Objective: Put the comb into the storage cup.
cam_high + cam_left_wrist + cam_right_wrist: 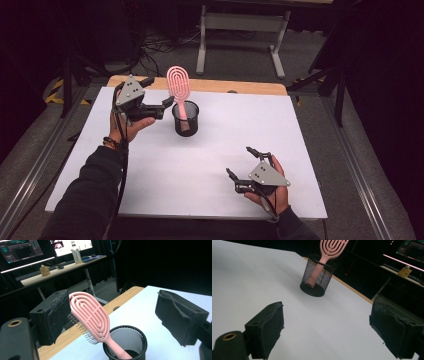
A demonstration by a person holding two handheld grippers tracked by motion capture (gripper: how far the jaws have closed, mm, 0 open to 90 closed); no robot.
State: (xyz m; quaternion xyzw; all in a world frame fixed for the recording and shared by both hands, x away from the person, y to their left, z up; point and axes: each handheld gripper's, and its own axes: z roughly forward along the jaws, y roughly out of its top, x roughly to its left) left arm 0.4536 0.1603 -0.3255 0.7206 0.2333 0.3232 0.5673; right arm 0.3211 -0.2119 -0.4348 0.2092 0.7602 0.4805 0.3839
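A pink hairbrush (178, 86) stands handle-down in a black mesh cup (185, 120) at the back of the white board (190, 175). Its oval head leans out above the rim. My left gripper (159, 93) hovers just left of the brush head, open. In the left gripper view the brush (91, 316) sits between the wide jaws, close to the left pad (53, 315); the cup (127, 341) is below. My right gripper (241, 162) rests open at the front right, nothing between its jaws. In the right gripper view the cup (317, 277) and brush (333, 247) stand far ahead.
A wooden table edge (240, 86) shows behind the white board. Beyond it stands a grey desk frame (240, 30) over floor cables. A desk with monitors (27, 251) and a bottle (76, 253) is in the background of the left gripper view.
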